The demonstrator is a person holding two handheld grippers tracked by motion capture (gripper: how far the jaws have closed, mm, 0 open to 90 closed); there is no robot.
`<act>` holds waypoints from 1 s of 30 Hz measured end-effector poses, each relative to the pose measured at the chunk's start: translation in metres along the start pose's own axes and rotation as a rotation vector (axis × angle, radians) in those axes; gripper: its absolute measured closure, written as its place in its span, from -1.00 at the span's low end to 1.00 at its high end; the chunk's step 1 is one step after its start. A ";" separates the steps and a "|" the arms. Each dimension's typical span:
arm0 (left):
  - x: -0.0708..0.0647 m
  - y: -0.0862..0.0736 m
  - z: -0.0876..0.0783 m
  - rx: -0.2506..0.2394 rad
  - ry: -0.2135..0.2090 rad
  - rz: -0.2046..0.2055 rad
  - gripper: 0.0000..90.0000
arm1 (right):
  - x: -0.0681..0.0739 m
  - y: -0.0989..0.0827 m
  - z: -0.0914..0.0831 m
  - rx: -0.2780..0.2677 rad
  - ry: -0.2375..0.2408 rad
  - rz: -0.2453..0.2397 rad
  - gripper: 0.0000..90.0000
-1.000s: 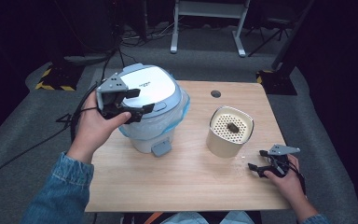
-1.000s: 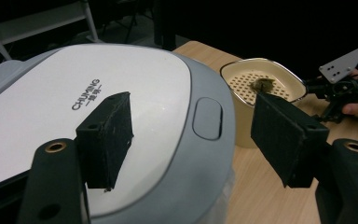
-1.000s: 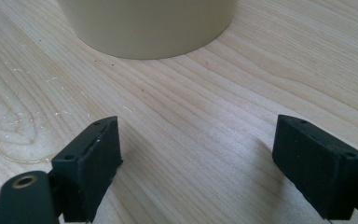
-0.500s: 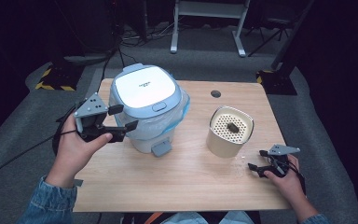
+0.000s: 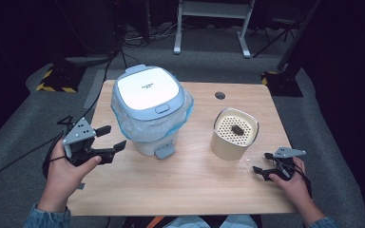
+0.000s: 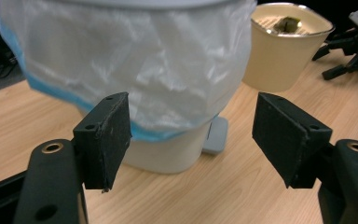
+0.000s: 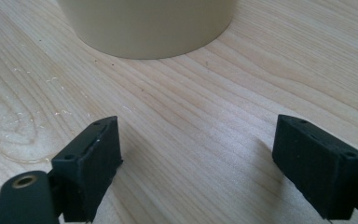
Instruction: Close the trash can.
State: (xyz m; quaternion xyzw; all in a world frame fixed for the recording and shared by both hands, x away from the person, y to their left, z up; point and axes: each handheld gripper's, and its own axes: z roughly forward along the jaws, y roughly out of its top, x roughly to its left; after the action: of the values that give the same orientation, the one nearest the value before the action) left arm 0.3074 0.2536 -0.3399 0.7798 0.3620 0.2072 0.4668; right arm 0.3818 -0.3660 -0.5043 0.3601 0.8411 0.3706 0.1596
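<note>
High view: the left hand-held gripper (image 5: 109, 141) hangs released just left of the lidded bin (image 5: 147, 107); the right hand-held gripper (image 5: 261, 164) lies released on the surface (image 5: 195, 185), near the cream container (image 5: 234, 134).

Left gripper view: bin (image 6: 135, 70) ahead, untouched.

Right gripper view: container (image 7: 144, 25) ahead, apart.

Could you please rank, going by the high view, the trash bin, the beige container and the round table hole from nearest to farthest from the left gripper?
From the left gripper:
1. Trash bin, just right of it.
2. Beige container, right half.
3. Table hole, far edge; nearly level with the container.
</note>
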 end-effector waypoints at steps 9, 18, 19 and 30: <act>0.002 -0.040 0.010 0.003 0.026 -0.034 -0.37 | 0.000 0.000 0.000 0.000 0.000 0.000 -0.66; 0.006 -0.079 0.031 0.049 0.034 -0.075 -0.36 | 0.000 0.000 0.000 0.000 0.000 0.000 -0.66; 0.007 -0.082 0.034 0.060 0.035 -0.082 -0.36 | 0.000 0.000 0.000 0.000 0.000 0.000 -0.66; 0.014 -0.114 0.057 0.188 0.037 -0.118 -0.36 | 0.000 0.000 0.000 0.000 0.000 0.000 -0.66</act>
State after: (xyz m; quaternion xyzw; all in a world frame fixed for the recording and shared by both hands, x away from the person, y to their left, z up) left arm 0.3117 0.2662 -0.4677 0.7937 0.4336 0.1585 0.3961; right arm 0.3818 -0.3660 -0.5043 0.3601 0.8411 0.3707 0.1596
